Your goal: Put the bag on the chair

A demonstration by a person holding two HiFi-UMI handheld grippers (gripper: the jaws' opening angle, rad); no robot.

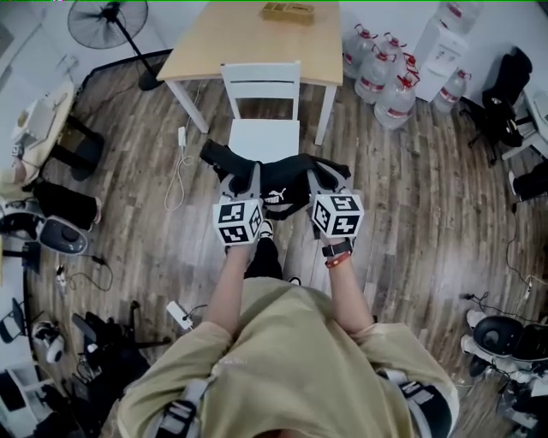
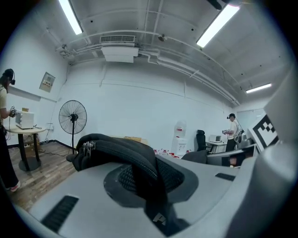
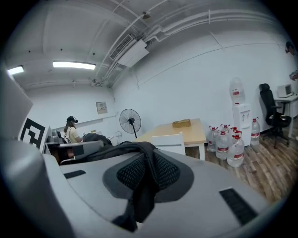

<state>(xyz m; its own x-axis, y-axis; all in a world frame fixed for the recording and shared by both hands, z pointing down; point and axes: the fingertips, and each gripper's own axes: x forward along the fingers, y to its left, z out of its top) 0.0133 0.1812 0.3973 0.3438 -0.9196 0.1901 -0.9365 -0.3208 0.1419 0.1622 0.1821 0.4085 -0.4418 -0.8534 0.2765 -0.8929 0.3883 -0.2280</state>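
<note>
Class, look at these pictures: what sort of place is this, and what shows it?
Probably an office or lab workroom: a water dispenser with spare water bottles, an office chair and a standing fan.

The head view looks steeply down from above the person, close over the left gripper (image 1: 246,181) and right gripper (image 1: 318,180), with the chair (image 1: 264,137) and counter (image 1: 257,38) just ahead of them. Each gripper view sits tight behind its own jaws and faces almost level, the bag (image 2: 139,158) filling its foreground. The left one faces the fan (image 2: 72,117) and far wall. The right one faces the chair (image 3: 169,142), counter (image 3: 193,132) and fan (image 3: 130,122). All three share the fan (image 1: 107,21).
</note>
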